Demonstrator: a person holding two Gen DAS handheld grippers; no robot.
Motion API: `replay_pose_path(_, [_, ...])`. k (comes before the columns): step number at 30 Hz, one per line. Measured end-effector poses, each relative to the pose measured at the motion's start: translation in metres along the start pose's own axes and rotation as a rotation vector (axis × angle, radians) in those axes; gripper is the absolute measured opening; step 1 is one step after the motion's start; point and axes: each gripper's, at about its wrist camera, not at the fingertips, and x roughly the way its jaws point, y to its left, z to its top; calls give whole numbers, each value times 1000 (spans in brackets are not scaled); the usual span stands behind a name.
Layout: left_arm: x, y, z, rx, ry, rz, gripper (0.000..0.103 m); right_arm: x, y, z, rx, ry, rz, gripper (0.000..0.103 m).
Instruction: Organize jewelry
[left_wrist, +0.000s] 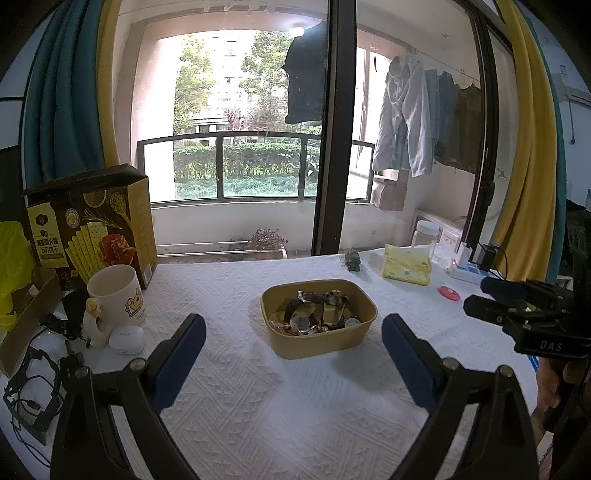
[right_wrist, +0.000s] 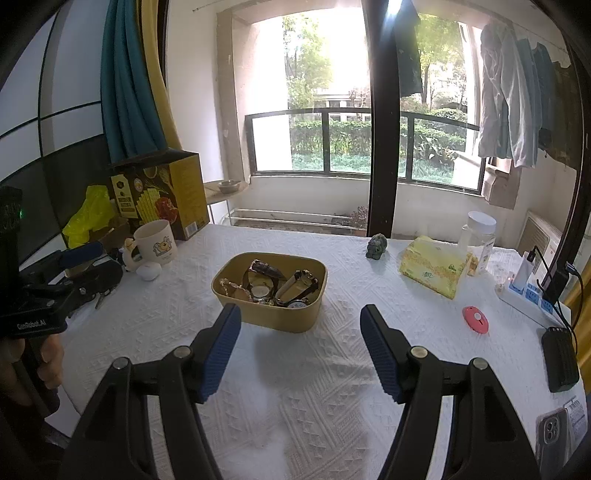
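Resting near the middle of the worktop (right_wrist: 295, 387), the tan tray (right_wrist: 229, 295) holds a tangled heap of watches (right_wrist: 275, 282) and smaller pieces. Both the left gripper (left_wrist: 293, 334) and the right gripper (right_wrist: 301, 323) hover short of it, jaws wide apart and holding nothing. Judging by looks, the watches are light but slippery at glass and metal cases, with floppy straps likely to snag neighbours; a strap or band seems the safest place to pinch, lifting slowly.
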Motion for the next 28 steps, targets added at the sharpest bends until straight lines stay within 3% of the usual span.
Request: replay_pose_path(28, [11,2,-3,6,13,-24,96,8,-3,-3,5,19,-8,65])
